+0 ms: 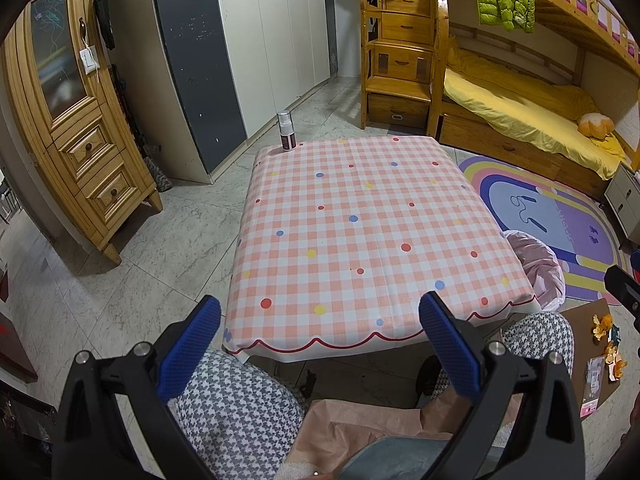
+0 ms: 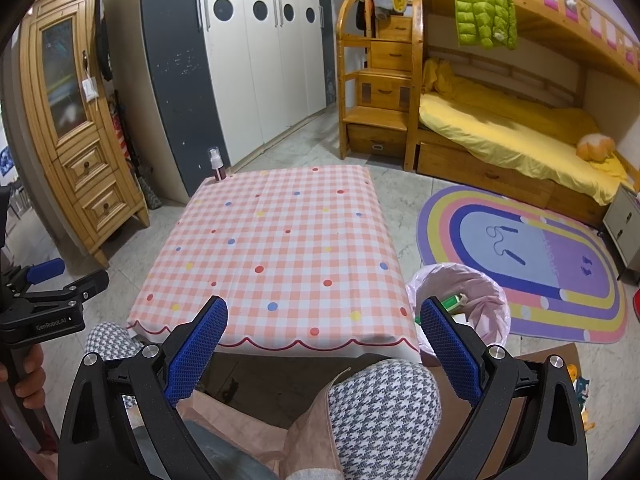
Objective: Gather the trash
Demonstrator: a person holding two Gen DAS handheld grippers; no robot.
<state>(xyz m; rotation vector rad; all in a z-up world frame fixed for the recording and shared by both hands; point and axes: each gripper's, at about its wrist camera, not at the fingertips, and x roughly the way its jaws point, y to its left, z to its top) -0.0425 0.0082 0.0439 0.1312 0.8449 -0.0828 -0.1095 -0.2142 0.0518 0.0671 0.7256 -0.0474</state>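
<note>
A low table [image 1: 360, 220] [image 2: 280, 248] with a pink checked cloth stands ahead. Only a small spray bottle [image 1: 286, 130] [image 2: 218, 166] stands on its far left corner. A bin with a pink liner [image 2: 468, 300] [image 1: 538, 268] sits on the floor at the table's right; a green and white wrapper [image 2: 452, 302] lies in it. Orange peel and wrappers [image 1: 606, 344] lie on brown cardboard [image 1: 584, 360] on the floor at right. My left gripper [image 1: 320, 340] is open and empty above my knees. My right gripper [image 2: 324, 340] is open and empty near the table's front edge.
A wooden cabinet [image 1: 76, 120] and a wardrobe [image 1: 256, 40] stand at left and behind. A bunk bed [image 1: 520, 112] with wooden steps is at the back right. A rainbow rug [image 2: 528, 264] lies right of the bin. My knees in houndstooth cloth [image 2: 384, 408] are under the grippers.
</note>
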